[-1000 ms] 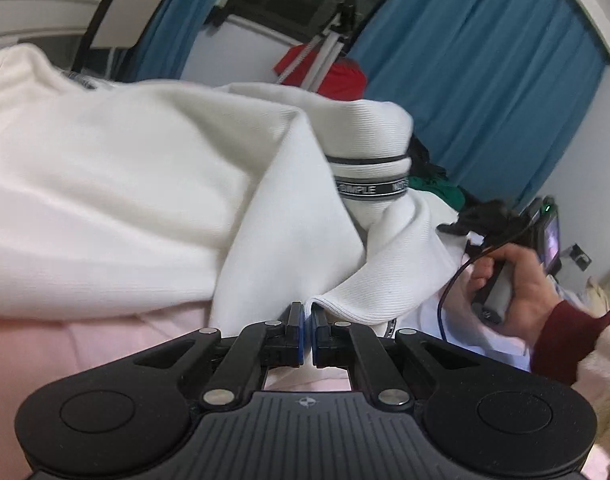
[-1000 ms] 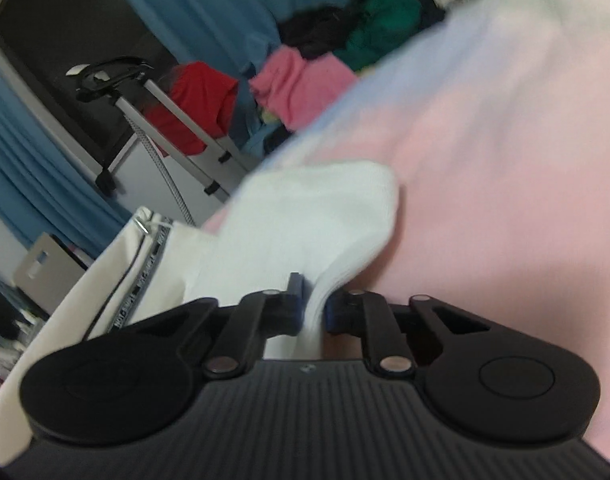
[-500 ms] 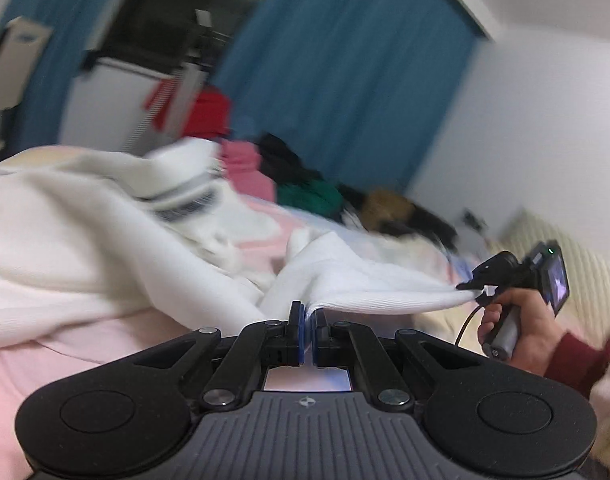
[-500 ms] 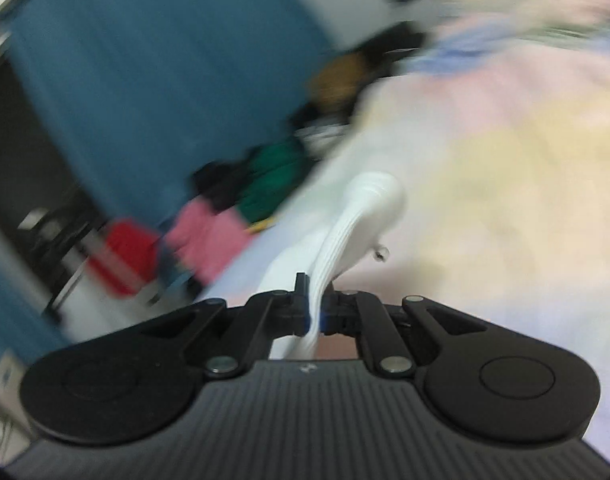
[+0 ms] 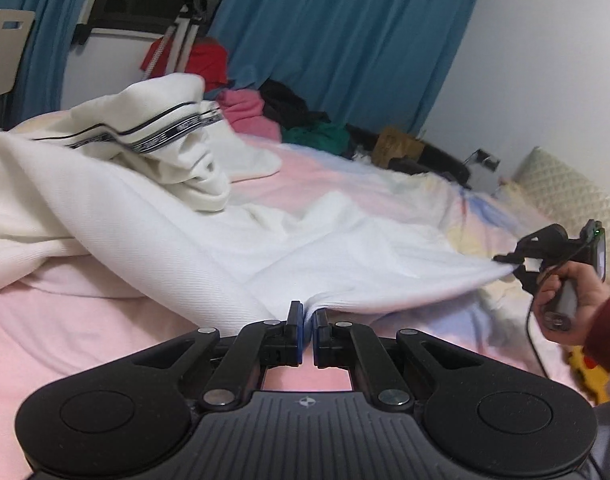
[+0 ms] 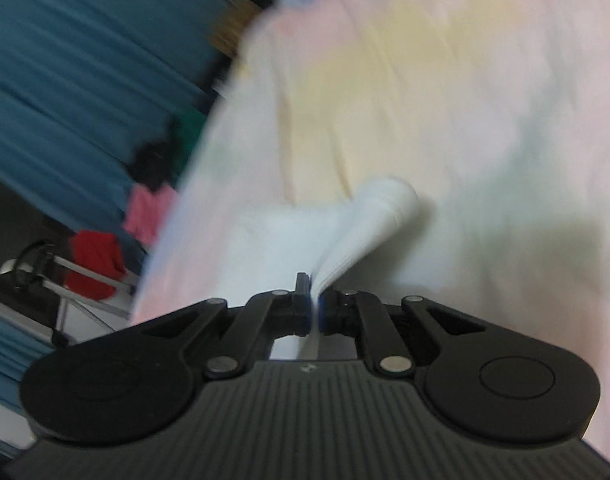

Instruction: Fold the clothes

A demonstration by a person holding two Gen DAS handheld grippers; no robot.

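The step in hand looks like spreading the garment flat before any fold. The left claw (image 5: 308, 320) is clamped on a near edge of the white garment (image 5: 265, 248), and the right claw (image 6: 313, 300) is pinched on another corner of it, held out to the right where the person's right hand (image 5: 565, 300) grips the handle. The hem between them is pulled fairly taut just above the bed (image 5: 85, 320). The rest of the garment lies bunched on the far left, with a black-striped band (image 5: 165, 134) on top of the heap.

Next, I judge, both claws should lower the edge onto the bed and smooth out the bunched part.

A pile of clothes (image 5: 289, 116) sits at the far edge by the blue curtains (image 5: 345, 40), well apart. The right view is blurred, so detail there is uncertain.
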